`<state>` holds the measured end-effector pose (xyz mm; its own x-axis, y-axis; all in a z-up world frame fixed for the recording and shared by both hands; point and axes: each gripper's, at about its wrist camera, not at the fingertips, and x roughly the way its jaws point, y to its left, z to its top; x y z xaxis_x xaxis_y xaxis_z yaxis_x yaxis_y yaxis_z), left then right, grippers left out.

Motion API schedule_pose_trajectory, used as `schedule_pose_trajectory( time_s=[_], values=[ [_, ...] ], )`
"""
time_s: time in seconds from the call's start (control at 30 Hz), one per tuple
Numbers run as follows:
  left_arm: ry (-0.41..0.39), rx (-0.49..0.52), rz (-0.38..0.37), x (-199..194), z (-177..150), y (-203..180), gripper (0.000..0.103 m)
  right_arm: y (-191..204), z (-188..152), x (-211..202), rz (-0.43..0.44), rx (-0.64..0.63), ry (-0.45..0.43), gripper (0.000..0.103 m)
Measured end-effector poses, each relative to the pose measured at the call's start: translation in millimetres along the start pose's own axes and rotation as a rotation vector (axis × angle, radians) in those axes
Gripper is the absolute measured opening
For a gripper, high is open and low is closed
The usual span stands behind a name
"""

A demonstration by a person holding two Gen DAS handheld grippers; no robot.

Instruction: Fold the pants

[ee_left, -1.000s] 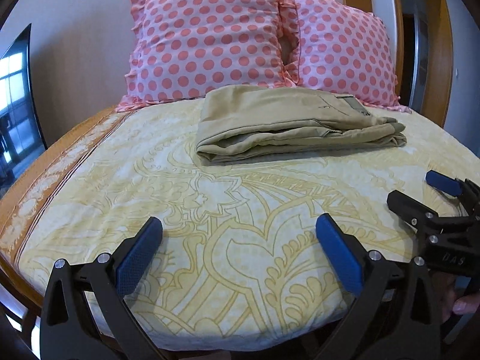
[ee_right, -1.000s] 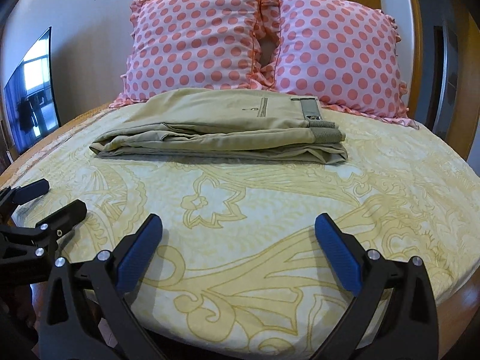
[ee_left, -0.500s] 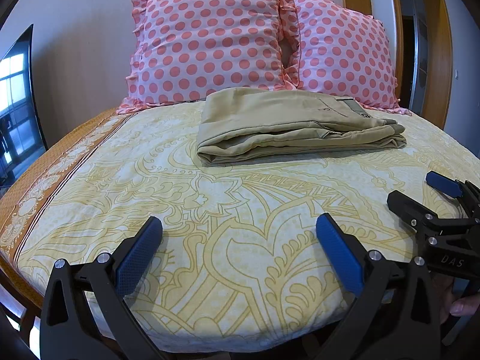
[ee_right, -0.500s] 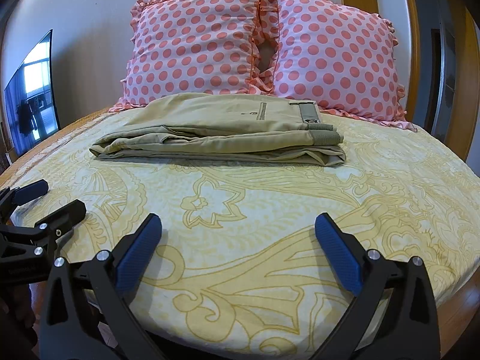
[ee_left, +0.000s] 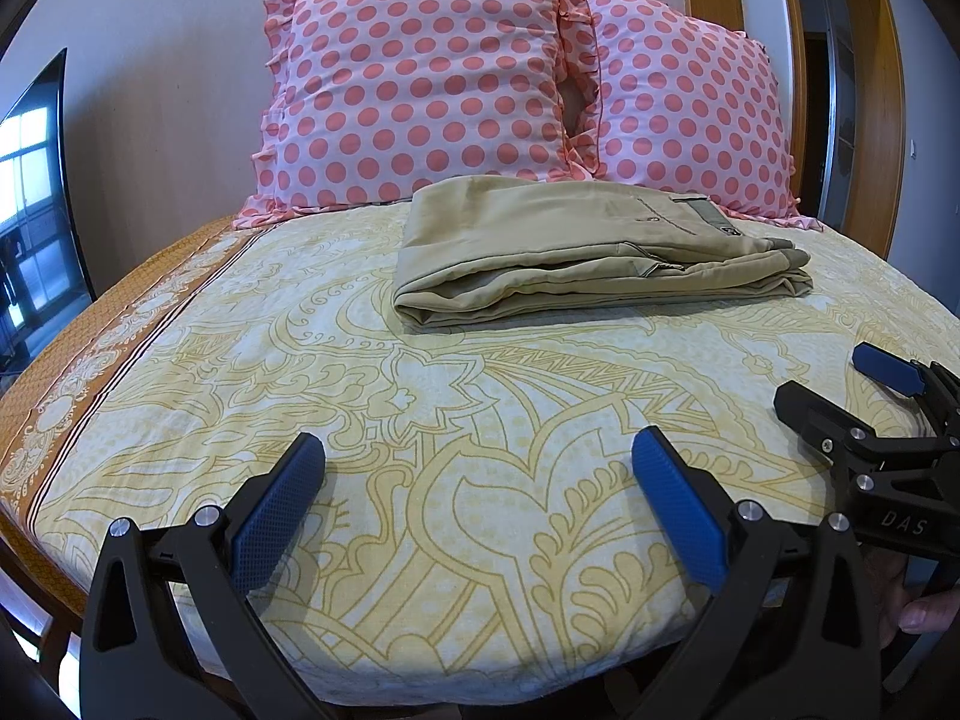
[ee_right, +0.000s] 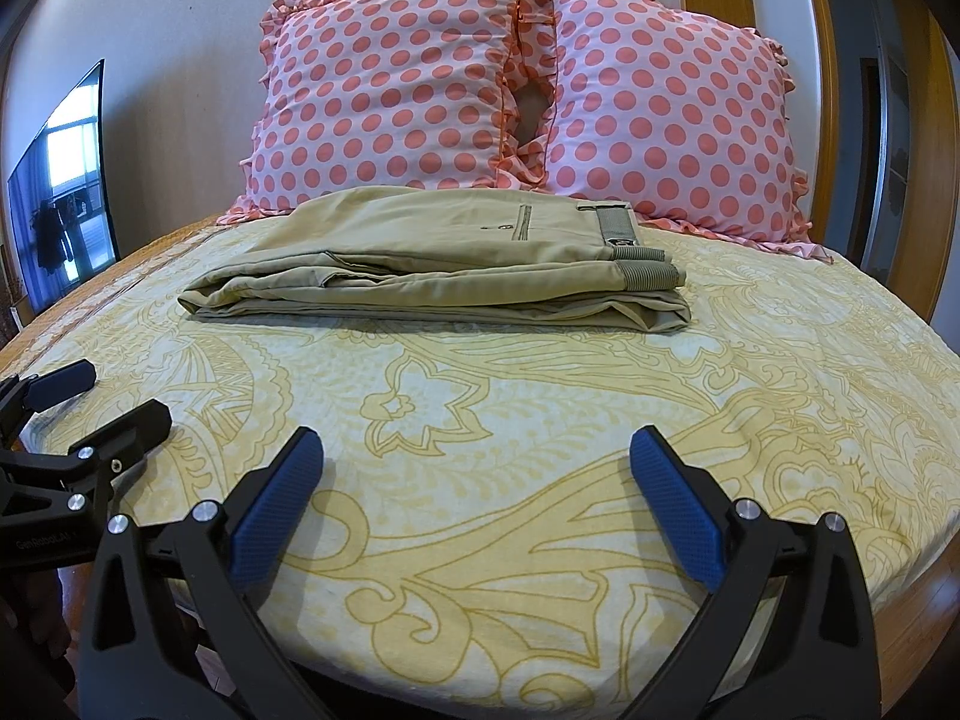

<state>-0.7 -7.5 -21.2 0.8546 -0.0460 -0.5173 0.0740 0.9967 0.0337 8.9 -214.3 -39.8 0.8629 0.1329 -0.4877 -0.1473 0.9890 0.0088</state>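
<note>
Khaki pants [ee_left: 576, 252] lie folded into a flat stack on the bed [ee_left: 420, 420], just in front of two pink polka-dot pillows [ee_left: 420, 90], waistband end toward our right. We hold the left hand-held gripper [ee_left: 480, 480] with jaws spread wide, nothing between them, hovering over the near edge of the yellow patterned bedspread [ee_right: 480, 450], well apart from the pants. Same for the right hand-held gripper [ee_right: 480, 474]: jaws apart, empty. Each shows at the edge of the other's view. TV screen [ee_right: 60, 192] sits at far left.
</note>
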Motion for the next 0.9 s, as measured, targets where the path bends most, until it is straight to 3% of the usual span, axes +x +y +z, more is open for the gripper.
schedule_pose_trajectory(
  time_s=[0.9],
  values=[
    [0.003,-0.001,-0.001,-0.2,1.2,1.4,0.102,0.1,-0.2,0.2,-0.001,0.001,0.0,0.101]
  ],
)
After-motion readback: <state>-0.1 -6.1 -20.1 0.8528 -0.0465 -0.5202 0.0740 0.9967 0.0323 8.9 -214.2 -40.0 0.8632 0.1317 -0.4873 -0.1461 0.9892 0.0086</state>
